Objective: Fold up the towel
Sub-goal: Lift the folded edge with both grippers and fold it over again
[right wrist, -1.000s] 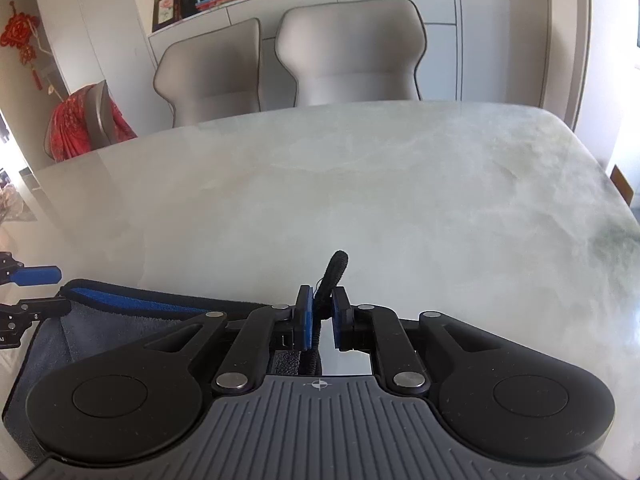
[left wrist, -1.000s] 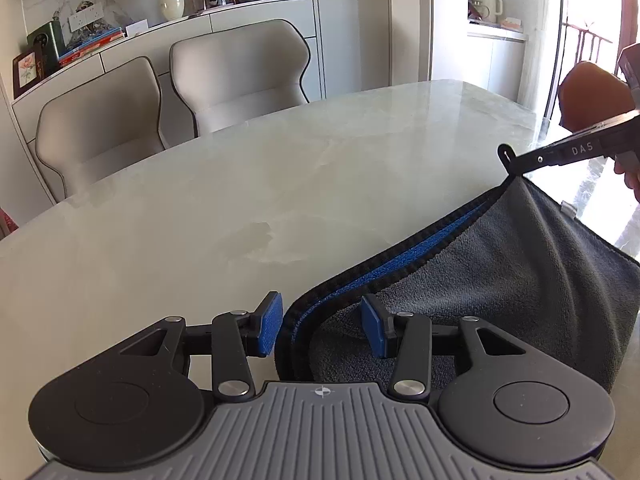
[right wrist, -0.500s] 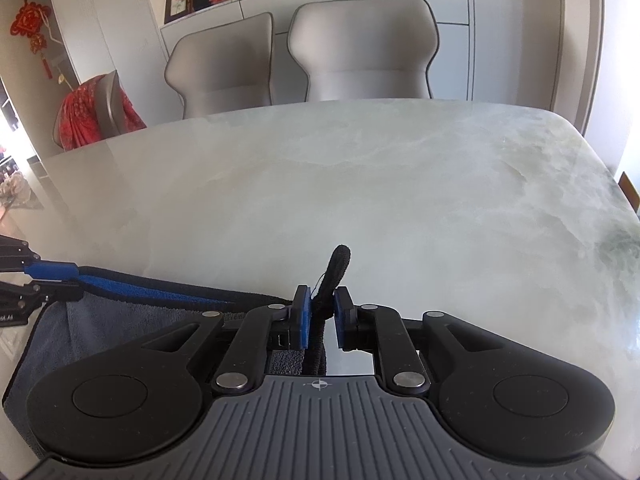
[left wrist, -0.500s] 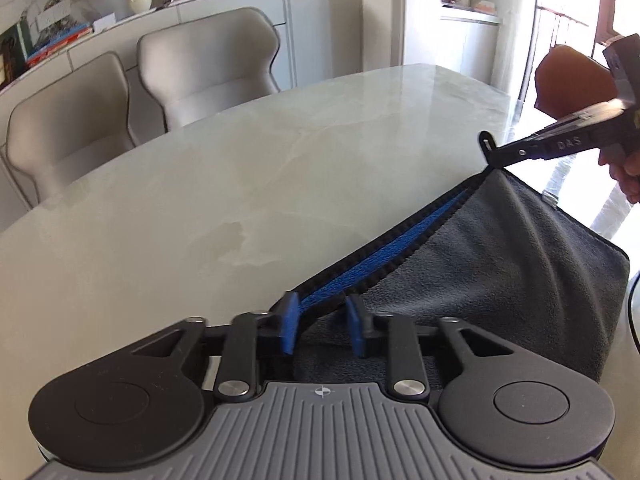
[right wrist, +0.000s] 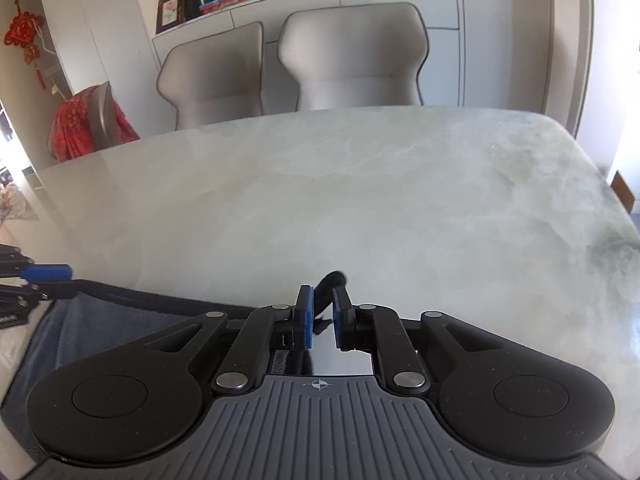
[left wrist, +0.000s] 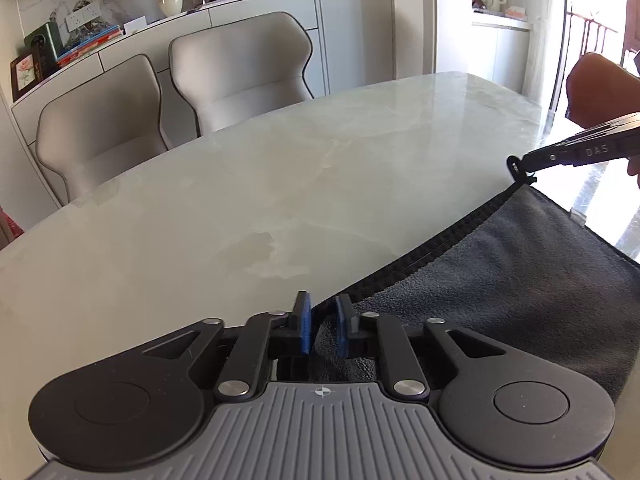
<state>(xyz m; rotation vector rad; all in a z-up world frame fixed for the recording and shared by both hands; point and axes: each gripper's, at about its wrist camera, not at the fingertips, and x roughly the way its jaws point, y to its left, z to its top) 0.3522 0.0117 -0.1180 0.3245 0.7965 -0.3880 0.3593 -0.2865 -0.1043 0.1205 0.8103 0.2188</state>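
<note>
Towel [left wrist: 500, 292], grey microfibre with black stitched hem, lies at the near right part of the marble table [left wrist: 280, 184]; it should handle soft, light and limp, so it will sag unless held at two corners. Left gripper [left wrist: 323, 330] has its blue pads narrowly apart astride the near hem corner; whether they actually bite the cloth I cannot tell. Right gripper [right wrist: 323, 322] pinches the far corner by the hanging loop [right wrist: 330, 286], a small gap showing beside it. Corners and hem are the sensible hold. Tabletop ahead is bare; two grey chairs [left wrist: 168, 96] and a sideboard [left wrist: 120, 40] stand well behind, nothing blocking a fold forward.
</note>
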